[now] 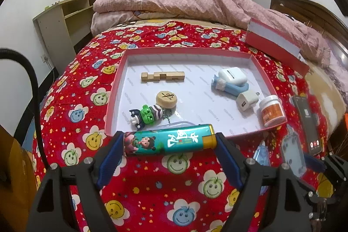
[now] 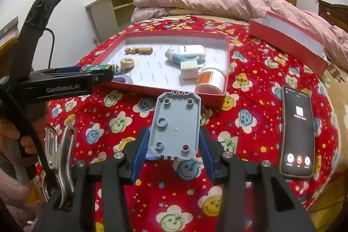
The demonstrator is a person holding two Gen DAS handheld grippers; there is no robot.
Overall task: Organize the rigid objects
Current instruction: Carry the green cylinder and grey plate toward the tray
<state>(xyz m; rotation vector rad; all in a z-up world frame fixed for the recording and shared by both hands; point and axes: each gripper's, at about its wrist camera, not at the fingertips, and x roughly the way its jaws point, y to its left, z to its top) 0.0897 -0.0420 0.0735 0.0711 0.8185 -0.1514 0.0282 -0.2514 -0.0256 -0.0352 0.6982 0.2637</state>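
My left gripper (image 1: 168,141) is shut on a teal picture lighter (image 1: 169,140), held crosswise just before the near rim of the red tray (image 1: 113,88). It also shows in the right wrist view (image 2: 102,74) at the tray's near left corner. My right gripper (image 2: 174,142) is shut on a grey plastic plate (image 2: 176,125), held above the quilt in front of the tray (image 2: 226,62). In the tray lie a wooden block (image 1: 163,76), a chess piece (image 1: 166,98), a green toy keychain (image 1: 145,114), a white earbud case (image 1: 232,75), a charger plug (image 1: 246,100) and a small jar (image 1: 271,110).
A phone (image 2: 298,134) with a lit screen lies on the quilt at the right. The red box lid (image 2: 287,40) lies behind the tray at the right. A folded pink duvet (image 2: 206,1) is at the back. A metal clip (image 2: 61,151) hangs by my right gripper.
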